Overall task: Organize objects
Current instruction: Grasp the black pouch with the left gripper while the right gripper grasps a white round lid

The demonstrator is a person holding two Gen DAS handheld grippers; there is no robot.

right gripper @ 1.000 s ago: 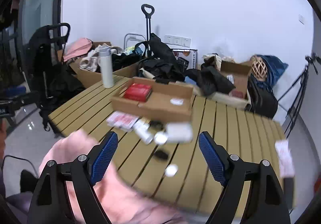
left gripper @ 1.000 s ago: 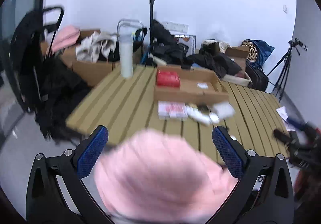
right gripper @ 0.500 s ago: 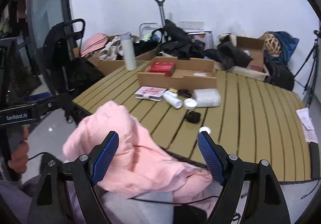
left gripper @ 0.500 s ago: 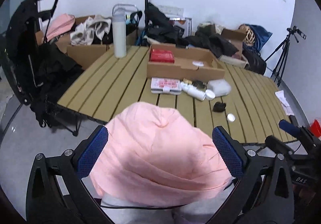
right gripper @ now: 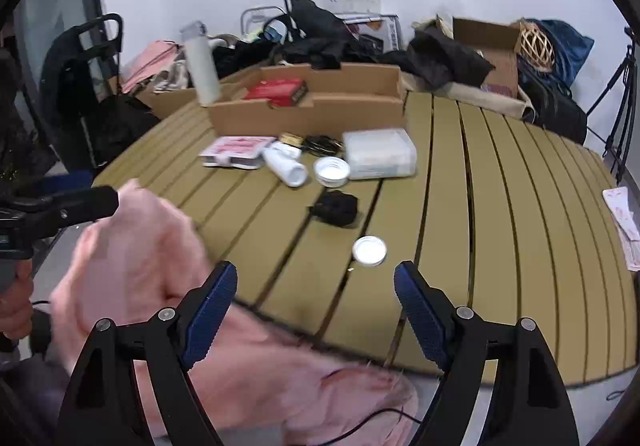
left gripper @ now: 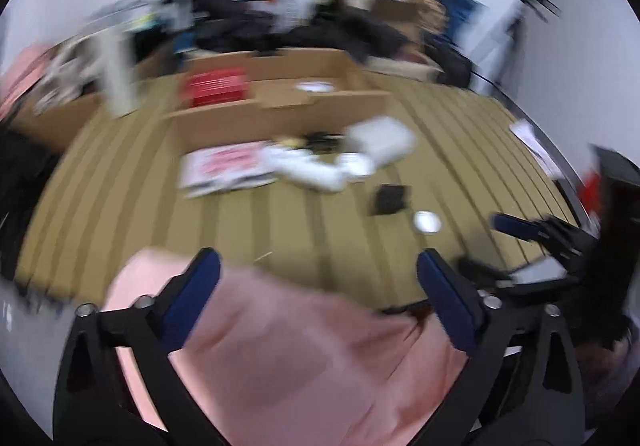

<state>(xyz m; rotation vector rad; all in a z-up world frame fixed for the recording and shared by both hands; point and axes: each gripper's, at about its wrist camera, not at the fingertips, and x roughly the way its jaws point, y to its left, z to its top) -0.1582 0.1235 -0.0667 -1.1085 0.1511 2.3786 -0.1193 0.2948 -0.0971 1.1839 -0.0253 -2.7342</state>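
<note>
A pink garment (left gripper: 300, 358) hangs over the front edge of the slatted wooden table (left gripper: 320, 230). My left gripper (left gripper: 320, 286) is wide and closing, with the garment lying between its fingers and the pads clear of it. In the right wrist view the same garment (right gripper: 132, 258) bunches at the lower left, and my right gripper (right gripper: 316, 306) stands open above the table edge with nothing gripped. Loose on the table are a lying white bottle (right gripper: 286, 166), its lid (right gripper: 331, 170), a clear plastic box (right gripper: 380, 152), a black lump (right gripper: 336, 208) and a small white cap (right gripper: 369, 250).
An open cardboard box (right gripper: 320, 114) with a red pack (right gripper: 280, 88) stands at the back of the table, a tall white flask (right gripper: 202, 66) to its left. A pink-and-white pack (right gripper: 236, 150) lies before it. Bags, boxes and a tripod (right gripper: 616, 94) crowd the far side.
Both grippers have sunk toward the table's front edge, so the table fills more of each view. The pink garment has dropped lower. The left jaws stand slightly narrower.
</note>
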